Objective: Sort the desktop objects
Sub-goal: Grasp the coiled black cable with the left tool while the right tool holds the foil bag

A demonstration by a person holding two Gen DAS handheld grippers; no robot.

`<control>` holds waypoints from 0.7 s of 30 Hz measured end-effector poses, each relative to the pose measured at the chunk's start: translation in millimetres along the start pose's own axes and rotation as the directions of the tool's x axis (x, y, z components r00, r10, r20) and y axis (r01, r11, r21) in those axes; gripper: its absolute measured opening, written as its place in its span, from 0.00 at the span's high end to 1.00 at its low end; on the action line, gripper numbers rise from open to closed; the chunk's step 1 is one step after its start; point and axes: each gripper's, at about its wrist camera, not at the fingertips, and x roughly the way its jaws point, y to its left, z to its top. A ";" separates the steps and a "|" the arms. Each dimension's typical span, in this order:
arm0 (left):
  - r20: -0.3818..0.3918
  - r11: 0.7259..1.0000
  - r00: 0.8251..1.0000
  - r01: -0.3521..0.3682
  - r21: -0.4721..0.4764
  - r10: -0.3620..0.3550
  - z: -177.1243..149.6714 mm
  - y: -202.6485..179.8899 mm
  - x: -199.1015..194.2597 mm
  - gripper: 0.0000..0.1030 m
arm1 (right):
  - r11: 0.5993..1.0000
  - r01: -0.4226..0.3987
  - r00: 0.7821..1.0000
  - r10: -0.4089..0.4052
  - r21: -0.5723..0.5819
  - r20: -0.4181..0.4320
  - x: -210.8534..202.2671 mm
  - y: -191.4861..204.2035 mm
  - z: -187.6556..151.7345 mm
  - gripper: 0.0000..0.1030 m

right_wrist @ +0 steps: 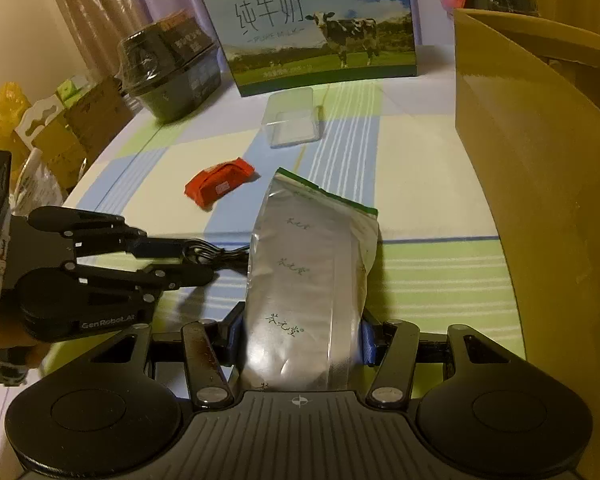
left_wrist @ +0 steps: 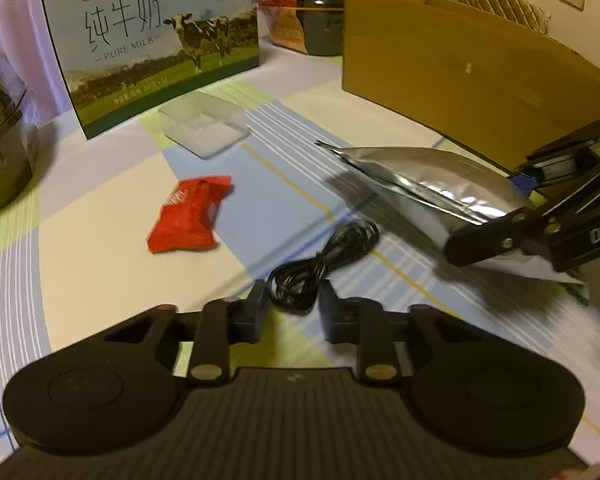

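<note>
Silver foil pouch [right_wrist: 312, 280] clamped between the fingers of the right gripper [right_wrist: 300, 340], blue pads pressed to both its sides; the pouch sticks straight out ahead of the tool, its green-edged top farthest from it. Seen from the left wrist, the same pouch [left_wrist: 424, 184] hangs lifted off the tablecloth [left_wrist: 100, 248], with its shadow beneath.

Left gripper [left_wrist: 292, 300]: fingers apart, not gripping. Black cable [left_wrist: 324, 260], coiled, lies on the cloth with its near loop in the gap between the fingertips; contact cannot be told. From the right wrist, the left gripper [right_wrist: 204, 262] reaches in from the left, tips at the cable [right_wrist: 216, 256], just beside the pouch.

Red snack packet [left_wrist: 188, 216] lies ahead-left of the left gripper, apart from the cable. Clear plastic box [left_wrist: 202, 124] farther ahead, just before the milk carton [left_wrist: 152, 48]. Brown cardboard box [right_wrist: 540, 160] stands to the right of the right gripper.
</note>
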 end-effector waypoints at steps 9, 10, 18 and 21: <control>-0.067 0.998 0.996 0.054 -0.018 -0.055 -13.7 -55.5 -43.9 0.94 | 0.999 -0.034 0.998 0.034 0.006 -0.046 -15.8 10.2 -20.0 0.51; -0.067 0.997 0.995 0.070 -0.026 -0.072 -15.7 -60.4 -48.8 0.94 | 0.999 -0.040 0.998 0.041 0.012 -0.048 -18.7 10.2 -22.8 0.51; -0.005 0.992 1.000 -0.012 -0.125 0.011 -21.7 -65.5 -57.8 0.78 | 0.997 -0.008 1.000 0.010 0.076 -0.024 -37.7 -4.2 -36.6 0.51; 0.035 0.985 0.998 -0.050 -0.167 0.057 -12.3 -59.0 -48.7 0.76 | 0.996 -0.007 1.000 0.008 0.087 -0.014 -39.2 -6.6 -37.9 0.51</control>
